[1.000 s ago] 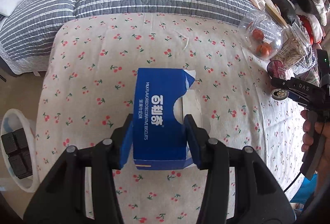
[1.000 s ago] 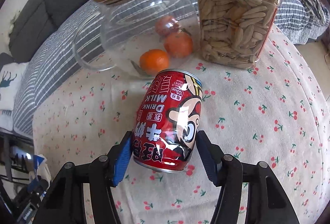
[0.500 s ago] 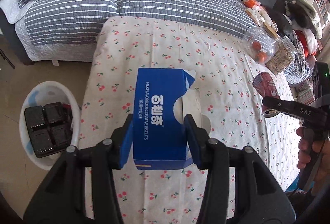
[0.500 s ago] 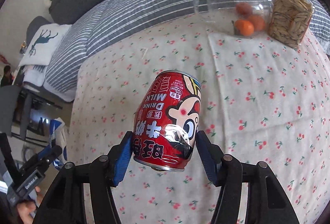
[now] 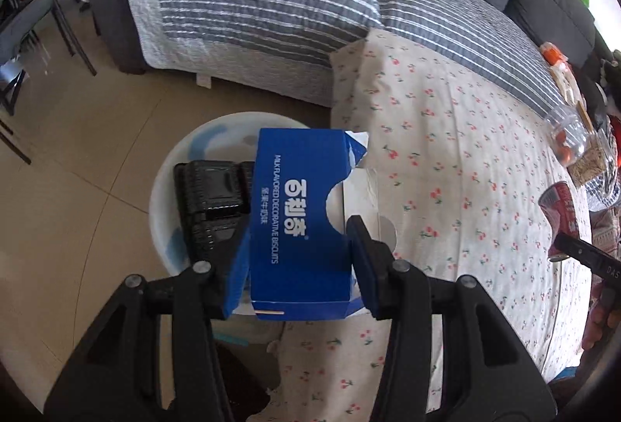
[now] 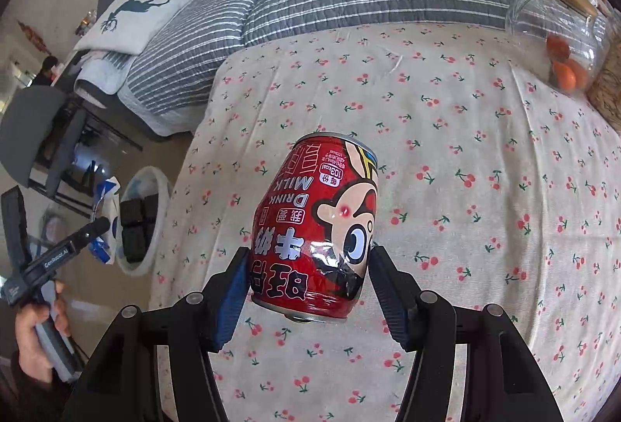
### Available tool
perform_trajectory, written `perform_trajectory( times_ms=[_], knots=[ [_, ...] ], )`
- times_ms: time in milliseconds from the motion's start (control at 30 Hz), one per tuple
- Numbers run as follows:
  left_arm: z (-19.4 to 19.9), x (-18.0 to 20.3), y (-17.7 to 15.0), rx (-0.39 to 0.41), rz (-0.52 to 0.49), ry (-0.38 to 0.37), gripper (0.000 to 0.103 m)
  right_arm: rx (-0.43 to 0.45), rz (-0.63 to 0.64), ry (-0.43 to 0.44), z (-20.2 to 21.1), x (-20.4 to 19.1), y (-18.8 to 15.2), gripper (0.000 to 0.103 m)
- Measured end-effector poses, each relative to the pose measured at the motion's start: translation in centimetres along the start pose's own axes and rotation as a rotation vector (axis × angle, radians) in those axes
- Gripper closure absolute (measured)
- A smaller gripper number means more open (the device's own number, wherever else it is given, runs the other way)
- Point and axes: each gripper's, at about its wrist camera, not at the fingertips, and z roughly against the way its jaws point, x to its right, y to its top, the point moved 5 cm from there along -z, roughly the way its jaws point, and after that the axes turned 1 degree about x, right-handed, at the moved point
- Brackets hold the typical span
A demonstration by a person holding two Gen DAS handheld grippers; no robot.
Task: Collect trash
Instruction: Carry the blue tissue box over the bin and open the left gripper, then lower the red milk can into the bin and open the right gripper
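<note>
My left gripper is shut on an open blue biscuit box and holds it in the air above a white bin on the floor, left of the table. A black plastic tray lies in the bin. My right gripper is shut on a dented red milk drink can, held above the cherry-print tablecloth. The can also shows at the right edge of the left wrist view. The bin and box show at the left of the right wrist view.
A glass jar with oranges and a jar of seeds stand at the table's far right. A sofa with a grey striped quilt lies behind the table. A chair stands on the tiled floor at left.
My left gripper has carried the blue box left, off the table to above the bin. My right gripper has lifted the can and drawn back from the jars toward the table's left side.
</note>
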Motion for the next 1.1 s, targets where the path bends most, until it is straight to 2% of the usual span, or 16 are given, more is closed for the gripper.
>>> perform_trajectory(
  times_ms=[133,400,467,533,567,600,633,733,800,933,1100],
  knots=[
    [-1.4,-2.0,0.0,-0.025,0.030,0.039,0.053,-0.007,0.003,-0.003,-0.7,-0.5,0.2,0.041],
    [-3.3,-2.1,0.3,-0.050,0.023,0.068,0.051,-0.013,0.012,-0.007,-1.4,-1.1,0.4,0.041],
    [-3.9,-2.0,0.2,-0.072,0.018,0.072,0.046,-0.012,0.014,-0.009,-1.4,-1.1,0.5,0.041],
    [-4.1,-2.2,0.2,-0.090,0.032,0.077,0.037,-0.010,0.018,-0.010,-1.4,-1.3,0.6,0.041],
    [-3.8,-2.2,0.2,-0.089,0.041,0.068,0.027,-0.007,0.022,-0.011,-1.4,-1.5,0.6,0.041],
    [-3.4,-2.2,0.3,-0.082,0.048,0.057,0.021,-0.004,0.028,-0.009,-1.3,-1.8,0.7,0.041],
    [-3.1,-2.3,0.3,-0.080,0.052,0.050,0.018,-0.001,0.035,-0.003,-1.2,-2.2,0.7,0.041],
    [-1.2,-2.9,0.2,-0.054,0.056,0.052,0.013,0.009,0.084,0.009,-0.9,-4.2,0.6,0.041],
    [-0.2,-3.5,-0.1,-0.043,0.048,0.080,0.004,0.011,0.120,0.023,-0.9,-6.2,0.6,0.041],
    [1.3,-4.6,-1.1,-0.039,-0.005,0.124,0.002,0.009,0.186,0.072,-1.9,-10.9,0.2,0.041],
    [1.3,-6.5,-2.3,-0.060,-0.055,0.172,0.001,-0.013,0.245,0.128,-5.2,-16.7,-0.4,0.041]
  ],
)
